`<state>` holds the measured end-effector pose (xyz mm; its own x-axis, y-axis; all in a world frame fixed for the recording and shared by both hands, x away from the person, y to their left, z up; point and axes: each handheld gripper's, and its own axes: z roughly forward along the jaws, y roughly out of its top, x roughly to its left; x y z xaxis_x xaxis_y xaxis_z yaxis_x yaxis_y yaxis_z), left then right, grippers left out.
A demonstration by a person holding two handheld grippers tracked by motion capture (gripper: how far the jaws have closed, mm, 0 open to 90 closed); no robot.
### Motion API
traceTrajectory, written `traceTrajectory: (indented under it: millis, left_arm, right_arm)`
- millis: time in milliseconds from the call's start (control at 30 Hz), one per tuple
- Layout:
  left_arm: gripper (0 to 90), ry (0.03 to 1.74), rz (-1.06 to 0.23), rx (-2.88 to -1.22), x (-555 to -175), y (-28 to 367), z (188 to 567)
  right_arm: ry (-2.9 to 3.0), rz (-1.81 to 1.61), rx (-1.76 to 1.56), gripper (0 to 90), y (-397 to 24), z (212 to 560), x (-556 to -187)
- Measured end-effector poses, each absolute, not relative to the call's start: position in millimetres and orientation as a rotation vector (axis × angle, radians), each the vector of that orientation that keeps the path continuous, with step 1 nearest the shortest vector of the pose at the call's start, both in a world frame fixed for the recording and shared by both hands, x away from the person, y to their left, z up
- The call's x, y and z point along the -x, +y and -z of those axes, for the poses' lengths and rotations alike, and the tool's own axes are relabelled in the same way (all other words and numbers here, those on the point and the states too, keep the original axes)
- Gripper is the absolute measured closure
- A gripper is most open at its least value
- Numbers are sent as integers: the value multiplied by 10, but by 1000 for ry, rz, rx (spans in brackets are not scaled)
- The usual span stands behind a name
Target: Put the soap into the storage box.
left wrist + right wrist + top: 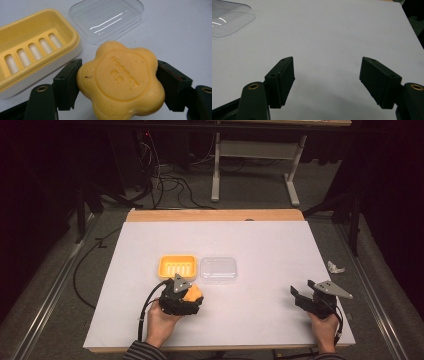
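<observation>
clamped between the two black jaws of the left claw (117, 82), a flower-shaped soap bar (120, 80) sits closest to the lens, its scalloped sides pressed by a pad on each flank. in the high view the same soap (193, 293) shows at the tip of the left claw (186, 296), low over the white bench (270, 245), just in front of the yellow soap dish (176, 266).

my guess is that the bar is firm and moderately light, but waxy, so it could slide if the squeeze eases. the lobed edge gives the pads shallow notches to seat in, and gripping across the flanks, as now, looks like the sound place to hold; pinching the flat faces would likely slip more. it seems hard enough not to dent easily.

it is a warm orange-yellow, with a round raised medallion on top bearing embossed lettering too soft to read, plus a few dark specks on the surface.

the dish (32, 50) has a slotted yellow floor, and a clear plastic lid (106, 20) lies beside it, touching or nearly so.

the right claw (327, 82) hangs released, jaws wide apart over bare bench, well to the right (305, 296).
</observation>
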<state>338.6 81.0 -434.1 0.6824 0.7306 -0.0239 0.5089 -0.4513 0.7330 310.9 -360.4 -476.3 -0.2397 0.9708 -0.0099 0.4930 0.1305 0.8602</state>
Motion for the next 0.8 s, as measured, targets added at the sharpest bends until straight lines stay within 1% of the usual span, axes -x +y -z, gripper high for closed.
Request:
traceTrajectory:
  millis: [167, 300, 367, 500, 667, 800]
  left_arm:
    - [277, 939, -381, -2169, -3400, 836, 4282]
    - [277, 959, -364, -2135, -3461, 905, 4232]
    - [277, 962, -389, -2130, -3501, 941, 4172]
    - [277, 987, -375, -2093, -3528, 973, 4122]
    - [277, 984, -415, -2118, -3586, 956, 4058]
    - [277, 994, -411, -2108, -3663, 950, 4028]
  right_arm:
    - [1822, -1011, -1409, 284, -3599, 4764, -3117]
    - [1826, -1010, -1412, 283, -3597, 4765, -3121]
    - [1841, -1000, -1406, 283, -3585, 4766, -3128]
    - [1849, -995, -1401, 285, -3579, 4768, -3132]
    - [1848, -998, -1399, 285, -3583, 4766, -3129]
    - [1847, -999, -1401, 285, -3584, 4766, -3128]
